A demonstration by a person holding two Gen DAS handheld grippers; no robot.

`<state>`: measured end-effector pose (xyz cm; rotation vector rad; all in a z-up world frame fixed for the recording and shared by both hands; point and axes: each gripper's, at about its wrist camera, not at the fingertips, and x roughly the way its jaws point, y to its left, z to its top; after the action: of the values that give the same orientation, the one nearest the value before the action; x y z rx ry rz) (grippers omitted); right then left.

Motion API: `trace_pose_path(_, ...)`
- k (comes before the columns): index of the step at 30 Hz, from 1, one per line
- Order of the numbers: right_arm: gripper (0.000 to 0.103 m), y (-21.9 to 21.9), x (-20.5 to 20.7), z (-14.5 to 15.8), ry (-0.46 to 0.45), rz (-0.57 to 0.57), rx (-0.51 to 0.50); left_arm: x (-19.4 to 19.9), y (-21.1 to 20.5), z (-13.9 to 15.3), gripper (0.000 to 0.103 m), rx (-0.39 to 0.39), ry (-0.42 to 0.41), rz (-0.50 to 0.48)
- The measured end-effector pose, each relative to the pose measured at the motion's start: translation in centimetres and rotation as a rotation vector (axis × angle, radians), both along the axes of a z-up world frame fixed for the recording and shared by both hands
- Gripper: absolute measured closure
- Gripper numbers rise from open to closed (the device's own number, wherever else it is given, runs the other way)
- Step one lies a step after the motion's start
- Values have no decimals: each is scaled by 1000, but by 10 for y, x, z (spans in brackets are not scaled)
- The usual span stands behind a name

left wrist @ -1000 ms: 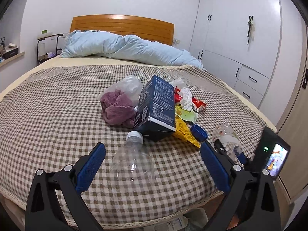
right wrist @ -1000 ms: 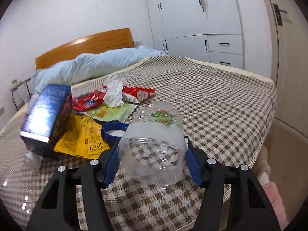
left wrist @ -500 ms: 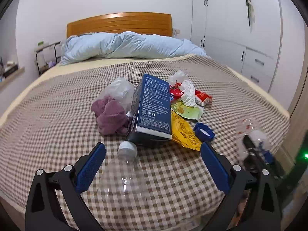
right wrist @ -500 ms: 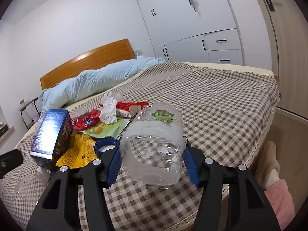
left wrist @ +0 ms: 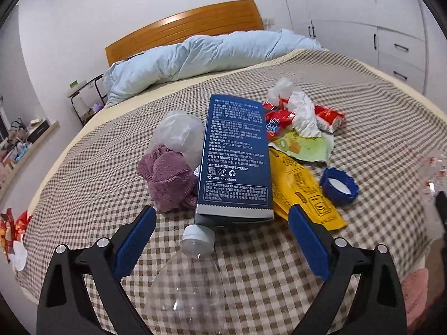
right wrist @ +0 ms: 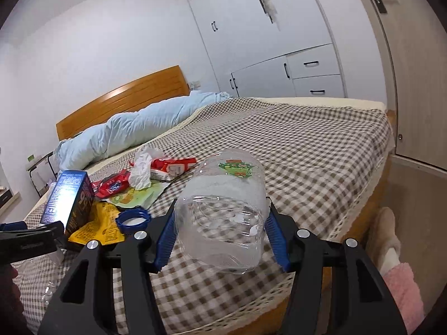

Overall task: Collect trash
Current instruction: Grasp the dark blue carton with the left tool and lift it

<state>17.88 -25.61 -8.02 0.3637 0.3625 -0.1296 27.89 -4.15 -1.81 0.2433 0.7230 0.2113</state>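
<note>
Here the right gripper (right wrist: pixel 220 240) pinches a wide clear plastic jar (right wrist: pixel 223 212) above the checked bed's (right wrist: pixel 321 145) near edge; the left gripper (left wrist: pixel 220 240) gapes around a capped clear bottle (left wrist: pixel 190 284), so close squarely mid-body.

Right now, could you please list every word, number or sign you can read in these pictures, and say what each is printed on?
"400-652-8800", beside a phone sign: blue box.
"Omega-3" and "DHA", in the lines below that number: same box.
Recycling and bin signs: same box.
Remaining Chinese print on the box: too small to read.
Yellow packet, red wrappers, clear jar's label: print blurred, unreadable.
</note>
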Motion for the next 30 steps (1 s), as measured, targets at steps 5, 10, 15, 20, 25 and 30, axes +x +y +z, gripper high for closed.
trace_pose_path(5,47,-11,-5,-3,-10,-14,-1,9,2,-8,11,12,19,31)
trace_pose_path(10,47,-19,-5,-8,-6,-16,6,19,6,-17,12,16,30,68)
trace_pose_path(15,47,-18,-7,-10,-15,-9,-1,22,7,-20,23,10,36,77)
trace_pose_path(20,47,-18,-9,-12,-15,0,-1,23,6,-24,40,-20,58,52)
trace_pose_path(25,47,-18,-9,-13,-13,9,0,20,7,-20,42,-25,53,37)
trace_pose_path(30,47,-17,-10,-12,-10,16,4,14,6,-10,43,-38,30,16)
